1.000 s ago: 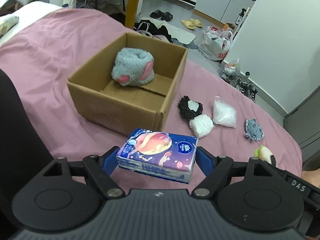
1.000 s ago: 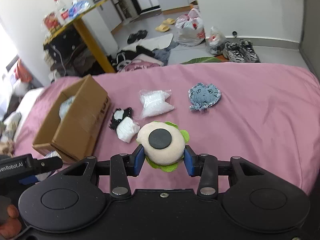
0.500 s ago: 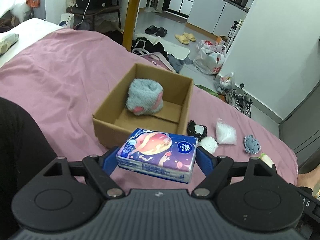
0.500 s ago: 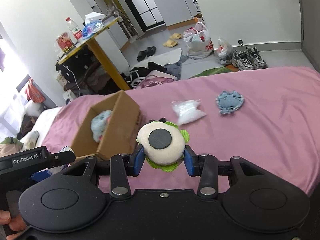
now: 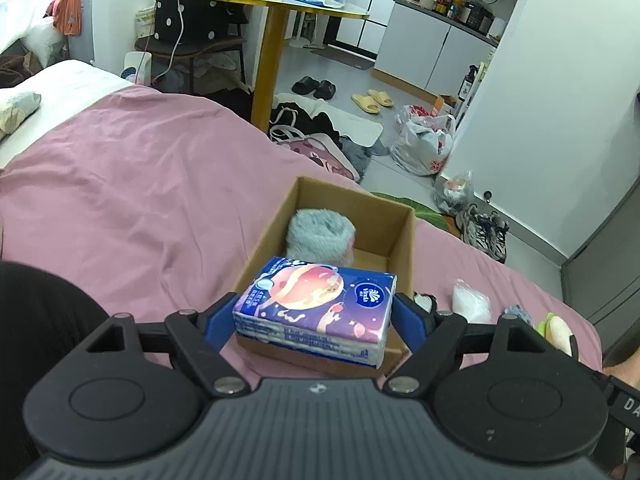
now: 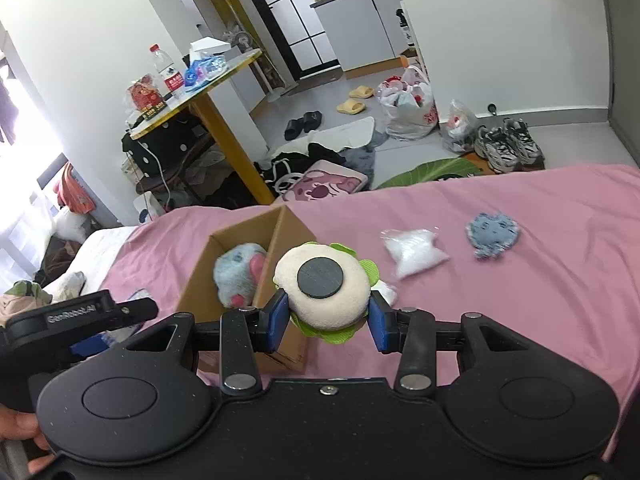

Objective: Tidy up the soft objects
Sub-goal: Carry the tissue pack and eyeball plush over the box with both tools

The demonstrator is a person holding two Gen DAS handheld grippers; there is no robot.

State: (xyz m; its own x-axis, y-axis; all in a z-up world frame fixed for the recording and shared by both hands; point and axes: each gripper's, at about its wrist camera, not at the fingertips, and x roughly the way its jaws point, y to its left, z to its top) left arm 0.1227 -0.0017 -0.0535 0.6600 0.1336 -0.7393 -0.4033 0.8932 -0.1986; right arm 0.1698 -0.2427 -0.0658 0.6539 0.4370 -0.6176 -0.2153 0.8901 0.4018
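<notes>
Gripping blue tissue pack (image 5: 314, 312), cream plush (image 6: 328, 286)

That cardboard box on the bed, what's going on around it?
A person is tidying soft things into the cardboard box with two handheld grippers. The left gripper holds a tissue pack, the right gripper a cream plush toy. A grey plush is already inside; a white bag and blue plush lie on the pink bedspread.

In the left wrist view, the cardboard box (image 5: 400, 240) at centre has an open top; a grey plush (image 5: 320, 232) fills its far left part, leaving bare floor at right. Pink bedspread (image 5: 140, 200) at left lies open. In the right wrist view, a white bag (image 6: 414, 252) and blue plush (image 6: 492, 234) dot the right-of-centre bedspread.
</notes>
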